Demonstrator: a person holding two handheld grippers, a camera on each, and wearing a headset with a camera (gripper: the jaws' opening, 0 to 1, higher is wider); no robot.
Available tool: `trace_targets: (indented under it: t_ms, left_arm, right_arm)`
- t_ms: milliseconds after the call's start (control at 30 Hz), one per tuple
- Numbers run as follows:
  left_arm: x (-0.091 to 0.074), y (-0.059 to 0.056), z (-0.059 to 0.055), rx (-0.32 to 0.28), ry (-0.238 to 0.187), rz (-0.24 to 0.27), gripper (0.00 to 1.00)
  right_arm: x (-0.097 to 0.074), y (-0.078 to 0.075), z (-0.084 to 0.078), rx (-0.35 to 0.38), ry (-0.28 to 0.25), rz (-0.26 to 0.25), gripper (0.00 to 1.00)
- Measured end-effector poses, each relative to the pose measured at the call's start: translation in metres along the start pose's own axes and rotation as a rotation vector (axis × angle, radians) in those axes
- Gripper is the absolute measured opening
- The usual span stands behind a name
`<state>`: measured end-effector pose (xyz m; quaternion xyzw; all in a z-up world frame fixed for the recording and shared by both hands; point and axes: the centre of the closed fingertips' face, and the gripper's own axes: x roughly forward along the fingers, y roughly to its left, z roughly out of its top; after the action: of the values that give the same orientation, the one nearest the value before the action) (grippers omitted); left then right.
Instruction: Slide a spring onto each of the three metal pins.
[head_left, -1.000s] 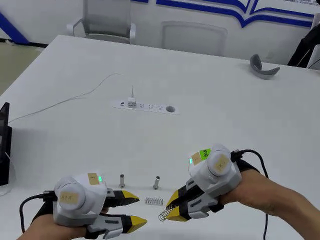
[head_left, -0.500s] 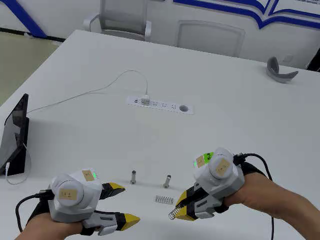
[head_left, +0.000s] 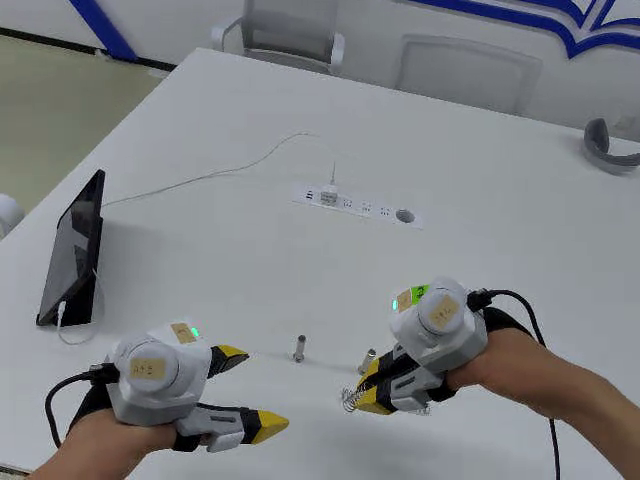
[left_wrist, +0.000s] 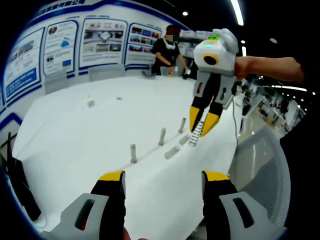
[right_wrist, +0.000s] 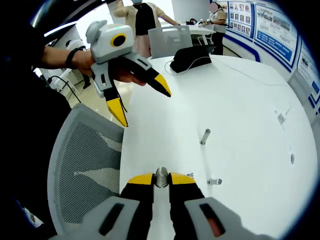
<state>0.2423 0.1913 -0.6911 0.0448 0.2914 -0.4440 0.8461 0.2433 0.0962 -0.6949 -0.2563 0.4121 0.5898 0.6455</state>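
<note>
My right gripper (head_left: 365, 393), clamped on a spring (head_left: 349, 398), has closed in beside the nearest of the three bare pins (left_wrist: 162, 136), so threading looks imminent; my left gripper (head_left: 250, 390) stands wide, empty, left of them.

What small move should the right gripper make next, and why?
Probably tip the right gripper so the spring it clamps lines up over the nearest pin. That pin stands bare just beside the jaws, and the left gripper is open.
</note>
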Motion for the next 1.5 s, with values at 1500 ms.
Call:
trace_targets:
  t_ms: [1500]
  left_arm:
    - [-0.037,0.032,-0.024,-0.133,-0.038,0.100,0.67]
  right_arm:
    - [0.045,-0.081,0.052,-0.069,0.053,-0.033,0.13]
